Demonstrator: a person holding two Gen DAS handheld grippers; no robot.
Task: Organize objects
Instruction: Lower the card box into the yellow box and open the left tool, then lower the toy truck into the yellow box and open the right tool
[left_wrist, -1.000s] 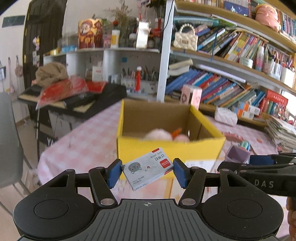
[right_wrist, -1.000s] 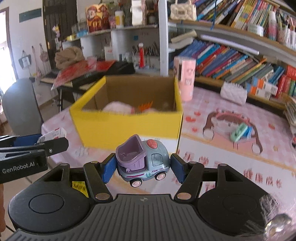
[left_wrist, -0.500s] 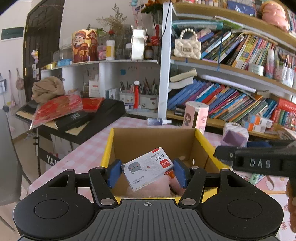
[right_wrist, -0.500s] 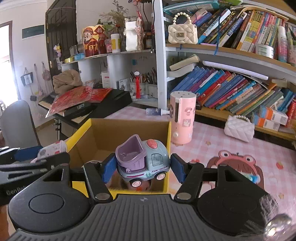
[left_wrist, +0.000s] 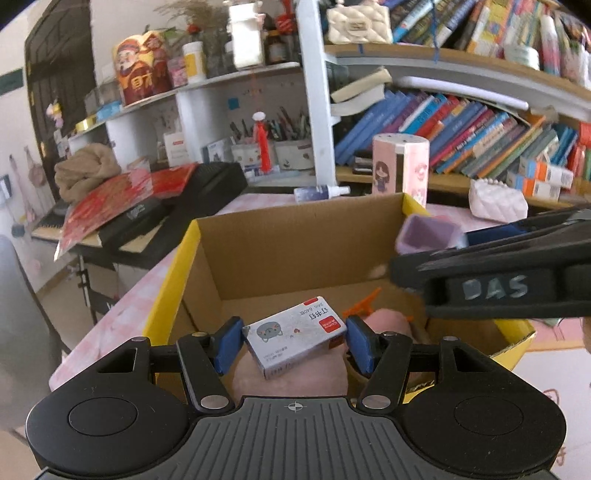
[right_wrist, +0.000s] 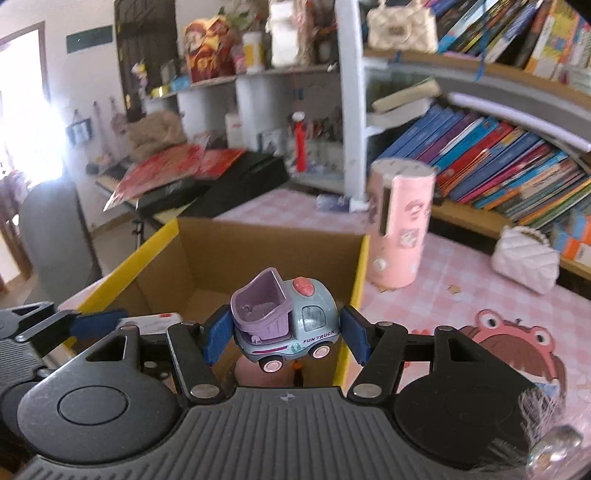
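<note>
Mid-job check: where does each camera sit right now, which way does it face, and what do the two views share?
Left wrist: on the left hand-held gripper, facing down into the cardboard box; it holds the staple box.
Right wrist: on the right hand-held gripper, facing over the box rim; it holds the toy truck.
Shared: the box, the pink canister, each other's gripper.

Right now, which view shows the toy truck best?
The right wrist view: the toy truck sits whole, side-on between the right tool fingers. The left wrist view catches only its purple bed at the box edge.
</note>
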